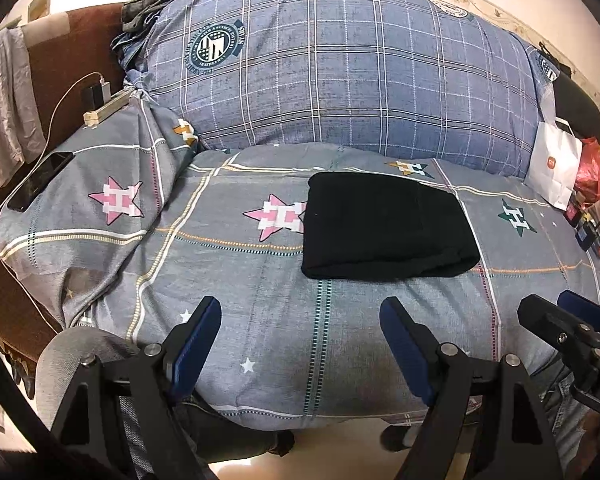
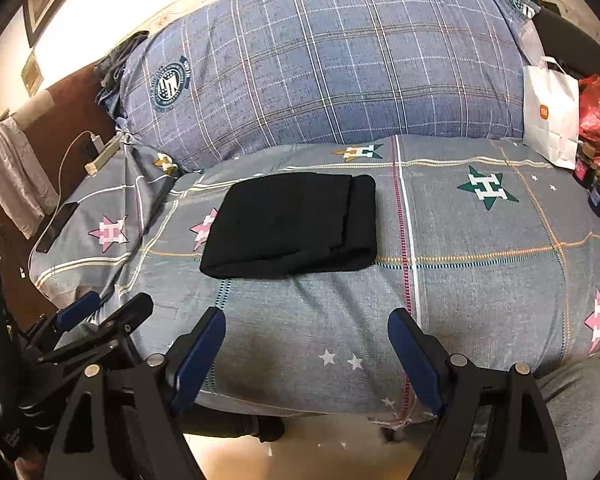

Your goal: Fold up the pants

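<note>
The black pants [image 1: 384, 226] lie folded into a compact rectangle on the grey star-print bed cover [image 1: 260, 320]; they also show in the right wrist view [image 2: 292, 224]. My left gripper [image 1: 300, 312] is open and empty, held back near the bed's front edge, short of the pants. My right gripper [image 2: 308, 320] is open and empty too, near the front edge, below and right of the pants. The right gripper shows at the right edge of the left wrist view [image 1: 556, 312], and the left gripper at the left edge of the right wrist view [image 2: 112, 306].
A large blue plaid duvet bundle [image 1: 340, 72] lies behind the pants. A phone [image 1: 40, 180] on a cable and a power strip [image 1: 104, 110] are at the left. A white paper bag [image 2: 550, 112], a red bag [image 2: 598, 114] and small bottles [image 2: 596, 188] stand at the right.
</note>
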The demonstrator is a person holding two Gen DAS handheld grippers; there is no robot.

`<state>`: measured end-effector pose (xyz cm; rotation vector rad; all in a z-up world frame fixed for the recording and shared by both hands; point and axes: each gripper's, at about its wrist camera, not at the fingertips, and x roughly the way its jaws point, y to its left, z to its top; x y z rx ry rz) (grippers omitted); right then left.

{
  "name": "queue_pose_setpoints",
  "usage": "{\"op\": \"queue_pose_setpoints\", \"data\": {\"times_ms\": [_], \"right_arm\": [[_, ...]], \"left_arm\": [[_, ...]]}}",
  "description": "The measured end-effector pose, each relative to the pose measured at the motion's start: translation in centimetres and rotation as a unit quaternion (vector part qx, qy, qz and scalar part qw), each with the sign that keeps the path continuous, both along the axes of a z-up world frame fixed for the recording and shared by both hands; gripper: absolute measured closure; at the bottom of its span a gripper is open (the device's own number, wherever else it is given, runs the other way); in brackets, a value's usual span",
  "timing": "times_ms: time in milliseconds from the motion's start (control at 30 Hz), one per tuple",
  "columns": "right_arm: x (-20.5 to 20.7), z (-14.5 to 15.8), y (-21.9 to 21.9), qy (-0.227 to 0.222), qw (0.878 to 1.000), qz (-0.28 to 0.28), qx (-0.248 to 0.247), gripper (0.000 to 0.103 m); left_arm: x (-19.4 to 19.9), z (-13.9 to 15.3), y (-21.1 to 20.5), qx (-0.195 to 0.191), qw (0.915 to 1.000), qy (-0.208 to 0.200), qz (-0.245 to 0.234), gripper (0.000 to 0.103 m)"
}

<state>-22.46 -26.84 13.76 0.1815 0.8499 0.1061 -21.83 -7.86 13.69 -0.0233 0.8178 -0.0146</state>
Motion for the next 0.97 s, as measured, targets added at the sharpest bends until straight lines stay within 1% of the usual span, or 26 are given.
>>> {"op": "queue_pose_setpoints", "data": {"times_ms": [133, 267, 367, 633, 800, 900, 967], "right_arm": [[-0.1, -0.4, 0.2, 0.002, 1.000, 0.002, 0.001, 0.017], [0.1, -0.9, 0.2, 0.006, 1.000, 0.003, 0.001, 0.017], [0.4, -1.3, 0.0, 0.010, 1.000, 0.004, 0.004, 0.017], [1.6, -3.1, -0.5, 0.025, 1.000, 0.003, 0.016, 0.017], [2.0, -3.8, -1.1, 0.030, 0.999, -0.003, 0.022, 0.017], [2.2, -4.1, -1.4, 0.032, 0.999, -0.004, 0.026, 0.017], [2.3, -4.1, -1.5, 0.033, 0.999, -0.005, 0.027, 0.017]], "left_arm": [[0.1, -0.4, 0.1, -0.003, 1.0000, 0.009, -0.003, 0.021], [0.3, -0.8, -0.1, 0.002, 0.9999, 0.011, -0.004, 0.021], [0.7, -1.4, -0.3, -0.001, 0.9998, 0.021, -0.005, 0.021], [1.6, -2.9, -1.0, 0.008, 0.9991, 0.040, -0.012, 0.021], [1.7, -3.3, -1.6, 0.017, 0.9990, 0.037, -0.015, 0.021], [1.6, -3.3, -1.9, 0.024, 0.9992, 0.027, -0.019, 0.021], [2.1, -3.7, -2.1, 0.028, 0.9987, 0.035, -0.024, 0.021]]}}
